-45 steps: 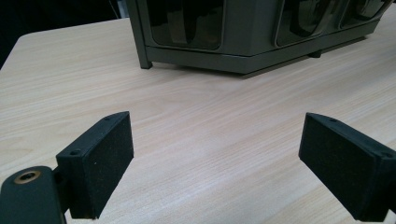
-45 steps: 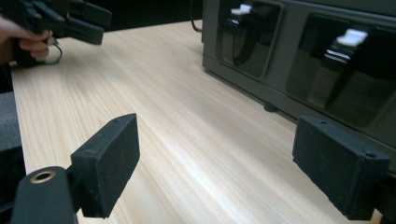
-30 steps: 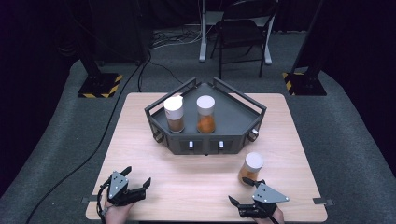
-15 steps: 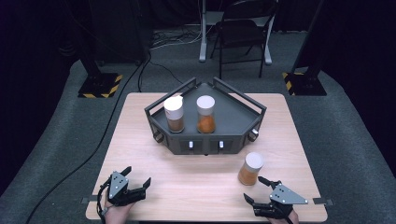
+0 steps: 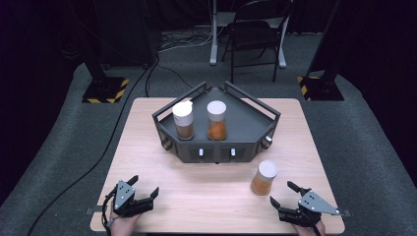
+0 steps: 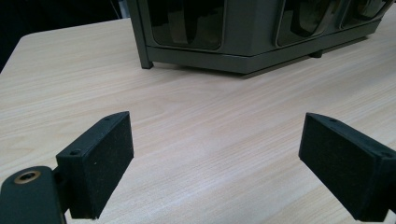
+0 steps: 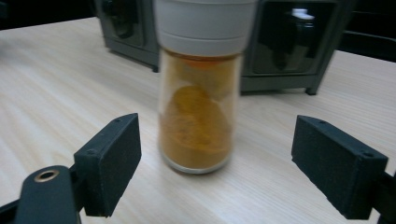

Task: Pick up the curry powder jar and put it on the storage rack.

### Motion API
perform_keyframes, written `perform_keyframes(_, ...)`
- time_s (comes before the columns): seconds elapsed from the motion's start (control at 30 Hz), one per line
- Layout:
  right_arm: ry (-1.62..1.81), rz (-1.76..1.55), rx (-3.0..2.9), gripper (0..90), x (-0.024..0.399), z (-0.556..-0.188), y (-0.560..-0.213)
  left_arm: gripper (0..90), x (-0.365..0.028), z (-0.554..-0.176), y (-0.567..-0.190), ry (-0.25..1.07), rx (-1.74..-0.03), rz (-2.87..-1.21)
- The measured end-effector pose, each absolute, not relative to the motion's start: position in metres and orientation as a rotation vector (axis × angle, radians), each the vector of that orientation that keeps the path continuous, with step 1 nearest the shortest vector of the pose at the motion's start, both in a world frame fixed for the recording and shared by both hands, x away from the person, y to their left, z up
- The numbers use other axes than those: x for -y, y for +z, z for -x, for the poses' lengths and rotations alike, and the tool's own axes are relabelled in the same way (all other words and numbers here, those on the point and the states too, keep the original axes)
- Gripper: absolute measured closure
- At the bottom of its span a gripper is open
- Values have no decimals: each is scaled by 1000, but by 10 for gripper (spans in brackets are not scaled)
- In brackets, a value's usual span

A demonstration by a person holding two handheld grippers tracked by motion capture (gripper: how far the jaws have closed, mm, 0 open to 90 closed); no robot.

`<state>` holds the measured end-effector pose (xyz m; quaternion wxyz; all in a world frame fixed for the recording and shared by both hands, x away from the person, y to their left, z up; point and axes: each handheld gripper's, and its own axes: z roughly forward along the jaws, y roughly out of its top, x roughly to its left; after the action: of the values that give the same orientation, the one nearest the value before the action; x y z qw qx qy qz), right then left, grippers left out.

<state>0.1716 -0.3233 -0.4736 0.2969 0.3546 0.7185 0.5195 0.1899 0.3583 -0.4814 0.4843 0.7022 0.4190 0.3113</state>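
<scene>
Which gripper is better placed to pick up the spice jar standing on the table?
Probably the right gripper: its open jaws already face the spice jar. The left gripper is far across the table.

Dark room, grey carpet (image 5: 59, 147), chair (image 5: 255, 34).

A clear glass spice jar (image 5: 264, 178) with a white cap stands upright on the wooden table — part-filled with orange-brown powder, seen close in the right gripper view (image 7: 200, 88). It stands alone — just in front of the dark rack's right end, apart from it.
</scene>
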Motion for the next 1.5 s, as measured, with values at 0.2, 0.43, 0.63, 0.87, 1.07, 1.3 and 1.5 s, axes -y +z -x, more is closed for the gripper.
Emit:
perform_keyframes(0.2, 1354, -999, -1855, 145, 331, -170, -477, 102, -358, -190, -481, 756, -1022, -1709)
perform_keyframes(0.43, 1337, -1056, -1799, 142, 338, -168, -481, 102, -358, -190, -481, 756, -1021, -1710)
perform_keyframes(0.63, 1321, -1098, -1761, 141, 342, -166, -483, 103, -359, -190, -481, 754, -1022, -1709)
perform_keyframes(0.87, 1294, -1120, -1739, 138, 343, -165, -485, 103, -359, -190, -481, 755, -1021, -1710)
perform_keyframes(1.07, 1297, -1141, -1723, 139, 345, -165, -487, 103, -359, -191, -481, 751, -1023, -1709)
perform_keyframes(1.3, 1308, -1158, -1713, 136, 346, -165, -488, 103, -359, -191, -481, 753, -1022, -1710)
perform_keyframes(1.5, 1301, -1159, -1717, 135, 345, -164, -488, 102, -359, -191, -481, 752, -1022, -1709)
